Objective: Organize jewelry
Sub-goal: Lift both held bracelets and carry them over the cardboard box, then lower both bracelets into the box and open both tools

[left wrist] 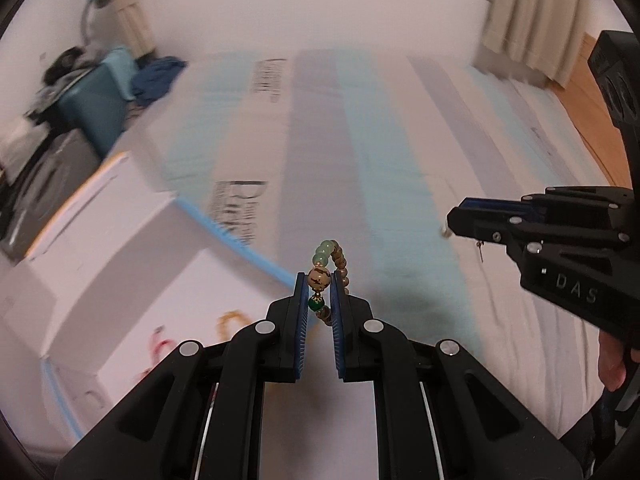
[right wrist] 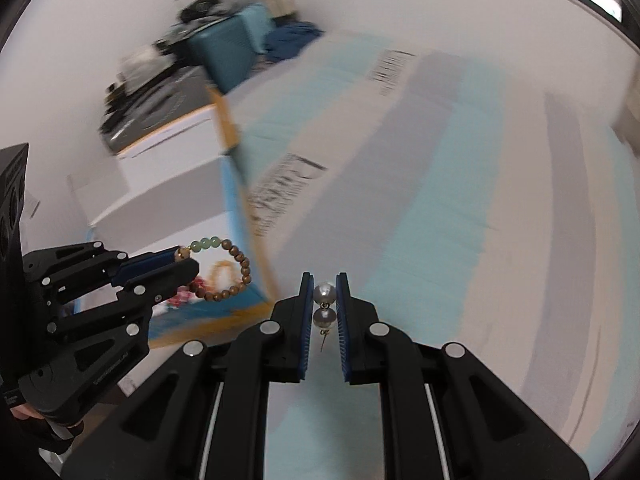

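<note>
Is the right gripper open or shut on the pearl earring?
Shut: the right gripper has its blue pads pressing the white double-pearl earring.

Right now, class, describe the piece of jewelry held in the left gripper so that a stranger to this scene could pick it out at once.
Start at the bed with the striped pale blue and grey cover. Above it, the left gripper pinches a beaded bracelet between its blue fingers. It is a ring of small brown beads with a few pale green ones and one large cream bead, unlike the two-pearl earring in the right gripper.
</note>
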### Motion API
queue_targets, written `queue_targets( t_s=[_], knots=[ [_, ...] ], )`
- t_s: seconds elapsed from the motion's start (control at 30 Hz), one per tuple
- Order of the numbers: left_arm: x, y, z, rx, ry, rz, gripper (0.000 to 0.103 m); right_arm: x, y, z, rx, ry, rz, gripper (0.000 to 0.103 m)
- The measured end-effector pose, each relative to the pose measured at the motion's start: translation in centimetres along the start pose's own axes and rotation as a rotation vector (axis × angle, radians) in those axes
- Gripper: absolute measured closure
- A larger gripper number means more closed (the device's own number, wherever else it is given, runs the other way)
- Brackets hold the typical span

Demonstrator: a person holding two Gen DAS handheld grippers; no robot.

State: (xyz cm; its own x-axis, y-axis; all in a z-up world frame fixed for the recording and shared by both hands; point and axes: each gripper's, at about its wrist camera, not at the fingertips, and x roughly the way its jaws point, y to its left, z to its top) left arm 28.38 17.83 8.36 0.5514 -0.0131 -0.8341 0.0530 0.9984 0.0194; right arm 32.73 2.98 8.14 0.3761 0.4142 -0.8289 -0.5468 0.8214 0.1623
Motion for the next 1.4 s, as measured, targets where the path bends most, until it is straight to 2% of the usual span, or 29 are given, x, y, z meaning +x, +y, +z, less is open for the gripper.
queue_targets(
  t_s=[0.33, 0.63, 0.83, 1.4],
  knots=[
    [-4.4, 10.1, -4.7, -0.115, -0.017, 0.068, 0.093, 2.3, 12.2, 0.9, -0.125, 0.022, 0.062, 0.092],
    [-4.2, 15.9, -8.6, -0.19, 0.014, 0.092, 0.093, 6.0, 18.5, 0.5, -0.177, 0.069, 0.094, 0.092],
    [-2.8, 18.2, -10.4, -0.224, 0.042, 0.095, 0.093, 8.5, 20.4, -0.3, -0.196, 0.106, 0.105, 0.092],
    [1.1, 19.4, -12.4, -0.248, 0.099, 0.087, 0.093, 13.1, 21.0, -1.4, -0.195, 0.178, 0.107, 0.092]
  ],
)
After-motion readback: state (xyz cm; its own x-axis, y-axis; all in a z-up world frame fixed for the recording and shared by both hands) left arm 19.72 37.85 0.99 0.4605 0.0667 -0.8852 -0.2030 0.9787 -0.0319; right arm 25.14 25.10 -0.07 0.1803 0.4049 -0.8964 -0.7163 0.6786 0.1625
